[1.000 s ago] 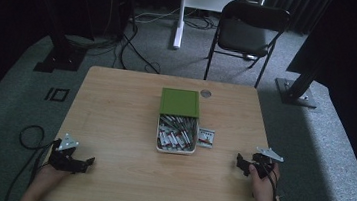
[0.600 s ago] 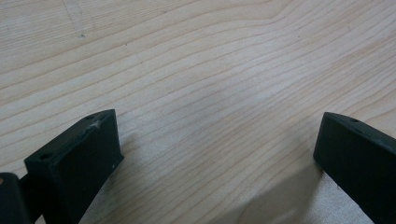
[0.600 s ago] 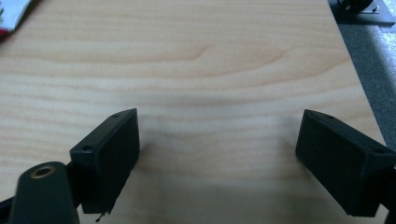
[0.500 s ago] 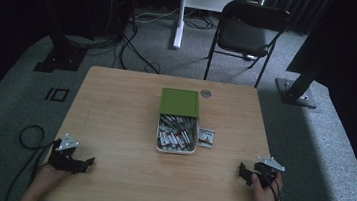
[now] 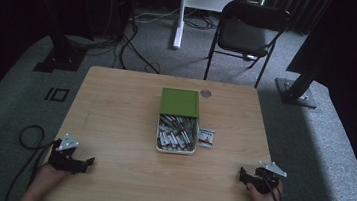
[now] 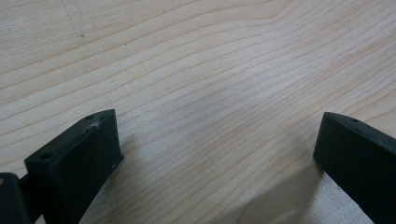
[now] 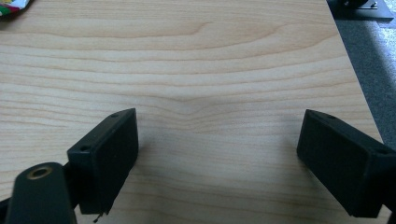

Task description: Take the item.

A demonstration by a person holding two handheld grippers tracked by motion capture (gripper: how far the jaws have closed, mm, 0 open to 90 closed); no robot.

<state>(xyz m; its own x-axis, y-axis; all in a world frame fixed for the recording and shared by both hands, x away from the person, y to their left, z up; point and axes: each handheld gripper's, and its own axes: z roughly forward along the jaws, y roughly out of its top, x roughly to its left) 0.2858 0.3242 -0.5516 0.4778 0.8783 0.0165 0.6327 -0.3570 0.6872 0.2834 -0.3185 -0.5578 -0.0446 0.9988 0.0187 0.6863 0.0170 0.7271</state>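
Observation:
A white tray in the middle of the wooden table holds several small stick-like packets. A green box lid lies against the tray's far end. A small printed packet lies flat just right of the tray. My left gripper rests at the front left corner, open, with bare wood between its jaws. At the front right corner a hand holds my right gripper; it is open over bare wood and holds nothing.
A small round disc lies near the far edge. A folding chair and stand bases stand on the grey carpet beyond the table. The table's right edge and the carpet show close to my right gripper.
My right gripper has drawn back toward the table's front edge, a little closer to the person. The left gripper has stayed put.

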